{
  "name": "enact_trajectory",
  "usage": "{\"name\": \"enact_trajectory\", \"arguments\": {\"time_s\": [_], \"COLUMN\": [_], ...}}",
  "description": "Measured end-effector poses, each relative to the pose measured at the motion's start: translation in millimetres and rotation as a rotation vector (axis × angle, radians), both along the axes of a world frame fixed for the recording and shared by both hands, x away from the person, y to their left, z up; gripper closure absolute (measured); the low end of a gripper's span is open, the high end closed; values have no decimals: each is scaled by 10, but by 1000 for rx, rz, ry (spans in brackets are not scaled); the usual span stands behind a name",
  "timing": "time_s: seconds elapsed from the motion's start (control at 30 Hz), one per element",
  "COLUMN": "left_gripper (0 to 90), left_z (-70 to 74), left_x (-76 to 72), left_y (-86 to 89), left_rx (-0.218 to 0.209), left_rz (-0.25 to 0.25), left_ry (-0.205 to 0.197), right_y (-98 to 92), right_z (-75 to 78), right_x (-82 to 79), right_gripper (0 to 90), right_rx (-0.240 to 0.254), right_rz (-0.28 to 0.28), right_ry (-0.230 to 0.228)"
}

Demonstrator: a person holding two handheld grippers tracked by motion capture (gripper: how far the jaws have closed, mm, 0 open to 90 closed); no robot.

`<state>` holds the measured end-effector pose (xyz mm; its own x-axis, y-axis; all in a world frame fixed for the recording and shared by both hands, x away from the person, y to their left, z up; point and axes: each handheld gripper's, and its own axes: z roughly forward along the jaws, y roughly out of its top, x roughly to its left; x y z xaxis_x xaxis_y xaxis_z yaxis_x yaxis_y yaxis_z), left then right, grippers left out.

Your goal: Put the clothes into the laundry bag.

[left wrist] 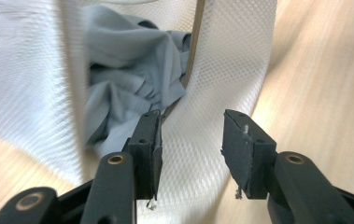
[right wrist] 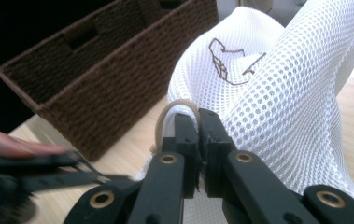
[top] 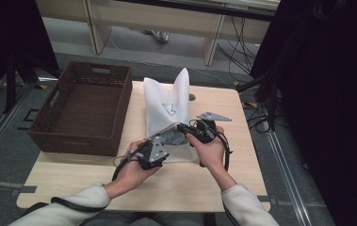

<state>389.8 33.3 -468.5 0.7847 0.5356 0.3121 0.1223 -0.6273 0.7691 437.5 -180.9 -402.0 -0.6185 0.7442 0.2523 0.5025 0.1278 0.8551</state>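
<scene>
Wooden table bears white mesh bag, its brown emblem unreadable.

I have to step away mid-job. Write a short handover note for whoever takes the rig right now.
Right tool: shut on the mesh bag, pinching the tan edge of its mouth and holding it up.
Left tool: open, nothing between its jaws, just in front of the bag's mouth.
Grey cloth: sits inside the bag, bunched near the opening.
Basket: on the table's left side, beside the bag.
Done: cloth is in the bag.
Left: probably closing the bag and moving it to the basket; keep the right grip until the left tool has hold.
</scene>
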Motion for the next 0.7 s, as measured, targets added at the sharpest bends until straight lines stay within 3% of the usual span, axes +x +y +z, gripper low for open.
{"name": "enact_trajectory", "arguments": {"time_s": [0.13, 0.23, 0.3, 0.33, 0.4, 0.43, 0.47, 0.53, 0.57, 0.63, 0.7], "left_gripper": [568, 568, 568, 568, 567, 567, 566, 566, 565, 565, 564], "left_z": [30, 45, 54, 60, 70, 84, 68, 74, 64, 63, 65], "left_x": [-60, -88, -105, -112, -120, -112, -124, -119, -124, -127, -125], "left_y": [172, 271, 311, 339, 381, 419, 418, 457, 465, 483, 500], "left_rx": [-26, -45, -53, -59, -59, -36, -65, -56, -69, -66, -47], "left_rz": [16, 24, 31, 32, 38, 31, 47, 46, 57, 57, 50], "left_ry": [14, 16, 22, 21, 23, 9, 22, 21, 28, 32, 32], "right_y": [32, 26, 59, 54, 73, 68, 74, 75, 93, 93, 103], "right_z": [-48, -94, -143, -170, -230, -260, -287, -340, -378, -433, -489], "right_x": [-17, 4, -15, 6, 2, 20, 16, 39, 34, 51, 67], "right_gripper": [878, 877, 877, 877, 877, 877, 876, 876, 876, 875, 873], "right_rx": [7, -39, -46, -71, -93, -111, -122, -161, -166, -231, -252], "right_rz": [-4, 10, 5, 27, 17, 23, 17, 28, 21, 21, 12], "right_ry": [44, 28, 74, 55, 90, 101, 123, 113, 139, 149, 173]}}
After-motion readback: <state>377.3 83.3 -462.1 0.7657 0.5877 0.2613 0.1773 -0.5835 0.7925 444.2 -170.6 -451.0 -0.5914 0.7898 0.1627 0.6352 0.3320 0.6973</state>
